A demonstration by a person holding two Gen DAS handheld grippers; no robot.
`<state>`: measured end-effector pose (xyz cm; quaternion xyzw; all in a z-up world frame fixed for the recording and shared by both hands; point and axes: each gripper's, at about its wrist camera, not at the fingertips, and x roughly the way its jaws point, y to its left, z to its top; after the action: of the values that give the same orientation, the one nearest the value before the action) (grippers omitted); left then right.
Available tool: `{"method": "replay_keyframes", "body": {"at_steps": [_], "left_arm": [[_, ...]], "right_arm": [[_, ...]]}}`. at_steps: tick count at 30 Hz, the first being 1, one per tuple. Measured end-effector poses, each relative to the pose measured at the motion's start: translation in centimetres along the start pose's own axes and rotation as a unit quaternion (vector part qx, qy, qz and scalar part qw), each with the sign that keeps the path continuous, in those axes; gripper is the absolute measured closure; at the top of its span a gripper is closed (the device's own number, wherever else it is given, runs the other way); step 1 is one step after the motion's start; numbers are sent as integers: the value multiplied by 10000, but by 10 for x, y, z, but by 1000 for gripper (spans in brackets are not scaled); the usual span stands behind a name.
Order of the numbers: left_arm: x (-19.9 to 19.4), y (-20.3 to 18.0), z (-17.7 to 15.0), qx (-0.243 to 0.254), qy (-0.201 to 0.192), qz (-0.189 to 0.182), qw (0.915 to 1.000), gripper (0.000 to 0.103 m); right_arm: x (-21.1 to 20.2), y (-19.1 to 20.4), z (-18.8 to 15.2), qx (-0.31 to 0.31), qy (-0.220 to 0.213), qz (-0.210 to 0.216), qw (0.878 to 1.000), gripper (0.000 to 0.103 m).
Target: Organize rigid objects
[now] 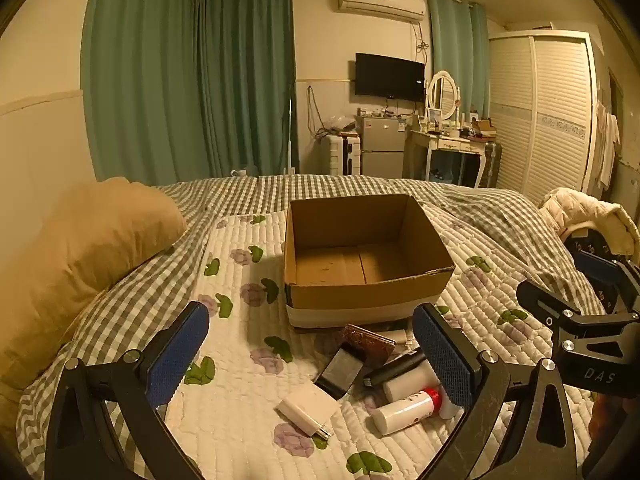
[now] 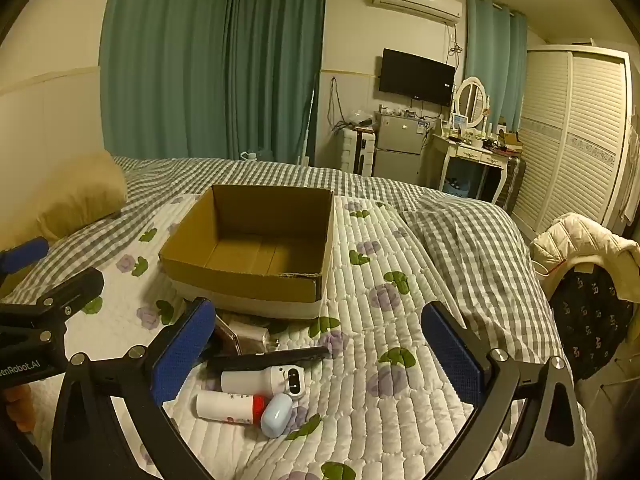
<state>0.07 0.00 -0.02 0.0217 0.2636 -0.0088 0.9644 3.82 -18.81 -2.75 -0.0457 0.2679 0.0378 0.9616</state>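
2 grippers hovered over the bed's quilt (image 1: 240, 420), both mine. My left gripper (image 1: 316, 364) and my right gripper (image 2: 320, 356) each had fingers spread wide apart, holding nothing. An open cardboard box (image 1: 360, 292) sat on the quilt, nothing inside it. Just in front of it lay a loose cluster: a white charger (image 1: 308, 408), a red-capped white bottle (image 2: 228, 408), a dark phone (image 1: 340, 372) and a pale blue case (image 2: 277, 415).
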Motion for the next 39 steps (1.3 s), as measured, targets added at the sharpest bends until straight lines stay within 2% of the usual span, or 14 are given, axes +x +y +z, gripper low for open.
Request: {"method": "replay_keyframes", "body": {"at_steps": [39], "left_arm": [[0,7,-3,-222,11,0,9998,0]], "right_arm": [[3,3,-4,11,116,36,9999,0]]}}
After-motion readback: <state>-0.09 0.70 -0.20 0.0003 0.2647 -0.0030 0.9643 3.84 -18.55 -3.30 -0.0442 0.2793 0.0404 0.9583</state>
